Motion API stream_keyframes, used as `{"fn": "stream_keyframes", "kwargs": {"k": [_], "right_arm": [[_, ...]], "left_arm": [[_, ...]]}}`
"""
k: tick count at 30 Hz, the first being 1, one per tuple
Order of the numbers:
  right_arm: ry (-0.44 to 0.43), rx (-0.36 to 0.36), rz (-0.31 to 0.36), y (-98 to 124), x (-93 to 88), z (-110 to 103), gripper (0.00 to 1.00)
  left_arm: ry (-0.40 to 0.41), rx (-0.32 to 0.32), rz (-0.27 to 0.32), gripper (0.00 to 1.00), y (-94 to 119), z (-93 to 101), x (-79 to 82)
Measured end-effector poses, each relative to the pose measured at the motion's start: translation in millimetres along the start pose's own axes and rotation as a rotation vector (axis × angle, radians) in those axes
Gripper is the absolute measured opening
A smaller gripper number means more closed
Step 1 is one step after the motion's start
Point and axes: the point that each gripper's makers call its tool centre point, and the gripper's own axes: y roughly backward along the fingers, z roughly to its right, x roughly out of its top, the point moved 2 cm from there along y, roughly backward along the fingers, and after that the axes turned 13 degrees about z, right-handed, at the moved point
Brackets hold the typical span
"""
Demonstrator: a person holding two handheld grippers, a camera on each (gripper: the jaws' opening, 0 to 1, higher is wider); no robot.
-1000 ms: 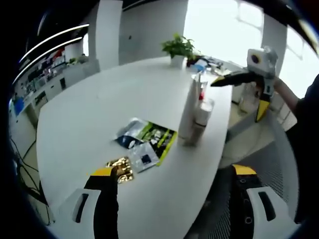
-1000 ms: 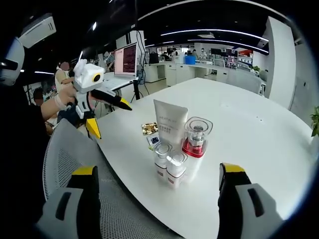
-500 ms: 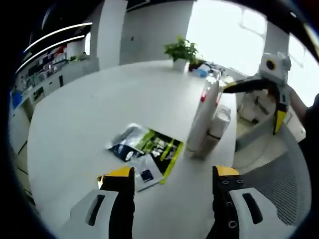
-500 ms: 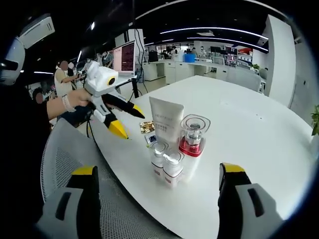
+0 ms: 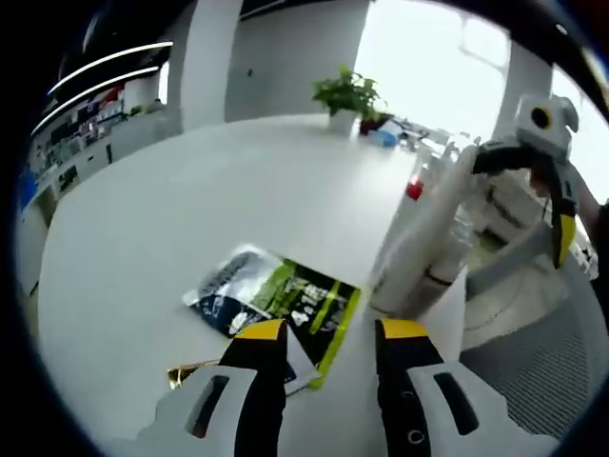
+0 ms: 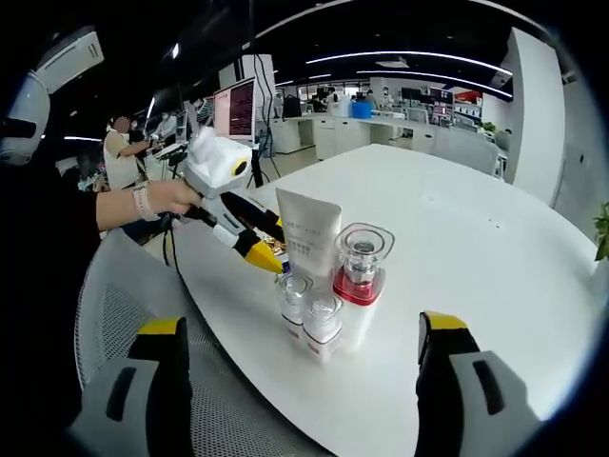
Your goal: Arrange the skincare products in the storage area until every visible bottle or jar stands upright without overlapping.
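Left gripper [image 5: 328, 343], jaws narrowly parted, nothing between: sachet pile [image 5: 276, 295] just ahead at 12 o'clock, flat on bench [image 5: 190, 200]. Upright tube [image 5: 423, 238] and bottles at 2 o'clock. Right gripper [image 6: 295, 333] spread wide, farther off.

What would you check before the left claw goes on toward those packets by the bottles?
1. Tube upright: ok.
2. Red-based bottle upright: ok.
3. Two small bottles upright, side by side: ok.
4. Sachets lie flat on the table, beside the bottles, overlapping each other: not ok.
5. Left gripper open, jaws narrowly apart above the sachets, holding nothing: ok.
6. Right gripper wide open, back from the bottles: ok.
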Motion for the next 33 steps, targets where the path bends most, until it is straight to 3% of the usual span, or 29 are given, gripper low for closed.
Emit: {"fn": "stream_keyframes", "kwargs": {"k": [5, 9, 15, 21, 33], "right_arm": [[-0.004, -0.002, 0.014, 2.0, 6.9, 5.5, 1.00], [-0.009, -0.005, 0.011, 1.2, 7.7, 9.0, 1.00], [0.003, -0.009, 0.000, 1.0, 12.1, 13.5, 1.00], [-0.010, 0.008, 0.026, 5.1, 30.5, 23.5, 1.00], [-0.014, 0.066, 0.039, 2.1, 62.0, 43.6, 1.00]], "left_arm": [[0.016, -0.002, -0.044, 0.31, -12.9, -2.0, -10.8], [0.094, -0.046, -0.072, 0.34, -20.9, 5.9, -21.5], [0.094, -0.051, -0.091, 0.34, -29.9, 8.6, -28.6], [0.082, -0.034, -0.128, 0.36, -29.8, 1.9, -37.0], [0.098, 0.010, -0.123, 0.37, -20.9, -13.0, -37.6]]}}
